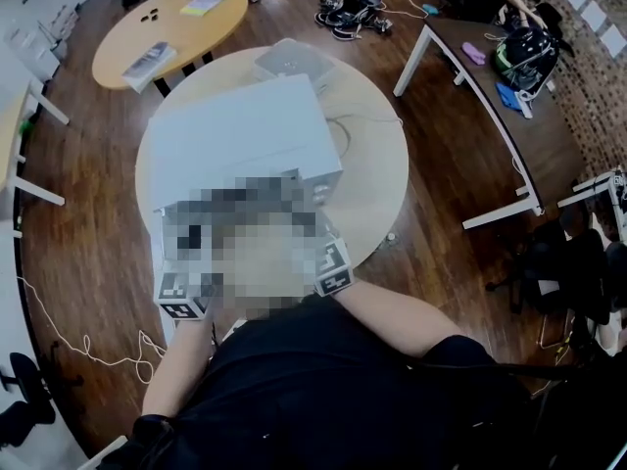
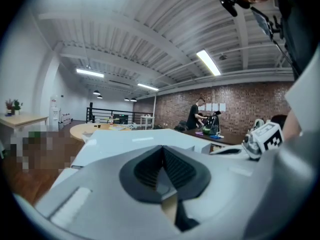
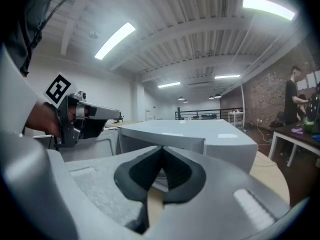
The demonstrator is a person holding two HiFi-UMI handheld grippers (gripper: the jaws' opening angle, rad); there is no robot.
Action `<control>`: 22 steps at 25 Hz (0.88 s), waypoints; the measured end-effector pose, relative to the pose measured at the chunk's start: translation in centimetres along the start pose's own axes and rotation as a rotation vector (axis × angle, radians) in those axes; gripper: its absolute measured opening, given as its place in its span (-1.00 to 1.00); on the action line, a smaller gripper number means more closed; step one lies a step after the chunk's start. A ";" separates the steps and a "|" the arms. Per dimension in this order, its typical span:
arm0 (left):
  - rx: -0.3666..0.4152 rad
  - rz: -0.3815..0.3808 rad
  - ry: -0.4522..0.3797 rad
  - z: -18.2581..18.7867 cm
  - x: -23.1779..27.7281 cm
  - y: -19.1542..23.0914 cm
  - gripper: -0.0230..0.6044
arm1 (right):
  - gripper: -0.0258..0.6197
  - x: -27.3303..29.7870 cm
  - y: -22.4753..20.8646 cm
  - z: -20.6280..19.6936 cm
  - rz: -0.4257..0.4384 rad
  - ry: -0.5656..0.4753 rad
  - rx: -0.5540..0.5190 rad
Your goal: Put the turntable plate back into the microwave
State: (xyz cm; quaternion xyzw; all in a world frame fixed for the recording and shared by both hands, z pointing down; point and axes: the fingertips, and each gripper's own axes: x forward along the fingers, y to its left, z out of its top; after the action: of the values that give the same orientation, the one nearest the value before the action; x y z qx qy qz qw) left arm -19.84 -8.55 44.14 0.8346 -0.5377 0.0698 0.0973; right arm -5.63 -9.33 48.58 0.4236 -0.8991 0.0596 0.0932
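A white microwave (image 1: 245,130) stands on a round pale table (image 1: 377,164). No turntable plate shows in any view. In the head view a mosaic patch hides the microwave's front and both grippers' jaws; only their marker cubes show, the left one (image 1: 184,297) and the right one (image 1: 333,267). My left gripper (image 2: 163,156) is shut and empty, pointing over the microwave's top (image 2: 135,136). My right gripper (image 3: 161,154) is also shut with nothing in it, facing the microwave body (image 3: 200,131). The microwave's door (image 3: 97,144) appears swung open to the left, with the left gripper (image 3: 75,116) above it.
A white box (image 1: 289,62) sits behind the microwave. An oval wooden table (image 1: 171,27) stands at the back left and a long desk (image 1: 490,76) at the right, with a person (image 2: 194,115) at it. A white cable (image 1: 78,346) trails on the wooden floor.
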 end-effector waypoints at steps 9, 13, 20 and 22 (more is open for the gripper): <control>0.014 0.009 0.004 -0.3 0.0 -0.2 -0.92 | -0.92 -0.6 -1.7 -1.5 -0.050 0.037 0.049; 0.022 0.004 -0.002 0.1 0.3 -0.2 -0.92 | -0.92 -0.6 -1.8 -1.6 -0.050 0.041 0.054; 0.024 -0.005 0.026 -0.4 0.7 -0.1 -0.92 | -0.92 -0.8 -2.0 -1.9 -0.070 0.049 0.072; 0.024 -0.008 0.027 -0.4 0.8 -0.1 -0.92 | -0.92 -0.8 -2.1 -2.1 -0.074 0.053 0.077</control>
State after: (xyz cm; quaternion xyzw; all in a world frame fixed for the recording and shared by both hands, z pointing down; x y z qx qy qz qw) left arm -19.39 -9.11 44.67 0.8369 -0.5319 0.0874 0.0947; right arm -3.26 -9.63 50.47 0.4582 -0.8769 0.1020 0.1029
